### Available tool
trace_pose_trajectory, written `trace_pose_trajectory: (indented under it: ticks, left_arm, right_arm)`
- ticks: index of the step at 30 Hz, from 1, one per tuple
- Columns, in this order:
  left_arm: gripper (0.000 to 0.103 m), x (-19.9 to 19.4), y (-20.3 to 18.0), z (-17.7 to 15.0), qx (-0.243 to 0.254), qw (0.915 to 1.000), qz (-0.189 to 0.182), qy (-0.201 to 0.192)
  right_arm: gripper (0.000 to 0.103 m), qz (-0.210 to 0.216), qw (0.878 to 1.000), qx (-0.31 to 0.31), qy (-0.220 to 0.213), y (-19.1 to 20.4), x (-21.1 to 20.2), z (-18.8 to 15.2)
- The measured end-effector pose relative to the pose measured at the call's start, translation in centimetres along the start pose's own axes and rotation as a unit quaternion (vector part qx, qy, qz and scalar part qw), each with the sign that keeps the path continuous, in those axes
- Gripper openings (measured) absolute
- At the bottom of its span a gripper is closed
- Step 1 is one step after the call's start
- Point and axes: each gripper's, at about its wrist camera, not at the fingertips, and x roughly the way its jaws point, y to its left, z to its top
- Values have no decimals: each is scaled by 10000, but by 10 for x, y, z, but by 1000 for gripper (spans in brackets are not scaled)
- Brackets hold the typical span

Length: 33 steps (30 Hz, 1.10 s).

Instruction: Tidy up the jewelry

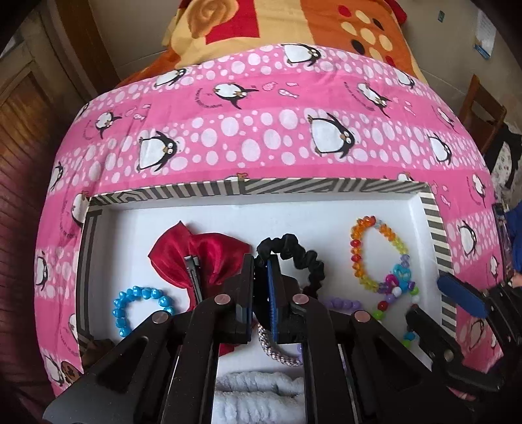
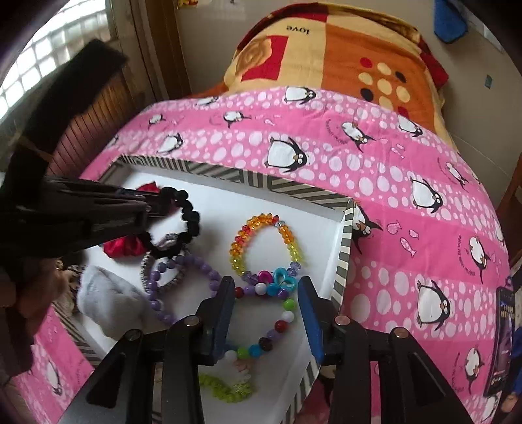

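A shallow white box (image 1: 326, 212) with a striped rim lies on the pink penguin bedspread and holds the jewelry. My left gripper (image 1: 262, 264) is shut on a black scrunchie (image 1: 303, 257), also seen in the right wrist view (image 2: 191, 215). My right gripper (image 2: 266, 293) is open, its fingers either side of a multicolour bead bracelet (image 2: 277, 323) near the box's right wall. An orange-yellow bead bracelet (image 1: 378, 251) lies beyond it. A red bow clip (image 1: 192, 257), a blue heart bracelet (image 1: 137, 305) and a purple bead bracelet (image 2: 182, 287) also lie in the box.
A grey fuzzy band (image 1: 257, 394) and a silver braided band (image 1: 277, 349) lie at the box's near side. A green bead string (image 2: 222, 388) lies under my right gripper. An orange patterned blanket (image 1: 293, 26) is folded at the bed's far end. A wooden chair (image 1: 479, 107) stands right.
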Motion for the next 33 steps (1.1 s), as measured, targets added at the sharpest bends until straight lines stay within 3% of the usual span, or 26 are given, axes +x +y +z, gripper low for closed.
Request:
trace_pose_trajectory:
  ticks: [7, 19, 30, 33]
  left_arm:
    - [37, -10, 7, -6, -238, 9997, -66, -67]
    - [41, -55, 22, -31, -364, 9968, 385, -590]
    - [42, -88, 32, -66, -568, 9939, 509, -795]
    - [42, -97, 35, -79, -643, 9928, 534, -857]
  right_arm:
    - [40, 31, 9997, 183, -138, 6, -15, -8]
    - [42, 107, 9982, 569, -162, 14, -28, -22]
    - [43, 183, 9976, 637, -179, 34, -46, -32]
    - [49, 197, 9973, 673, -198, 40, -52, -36]
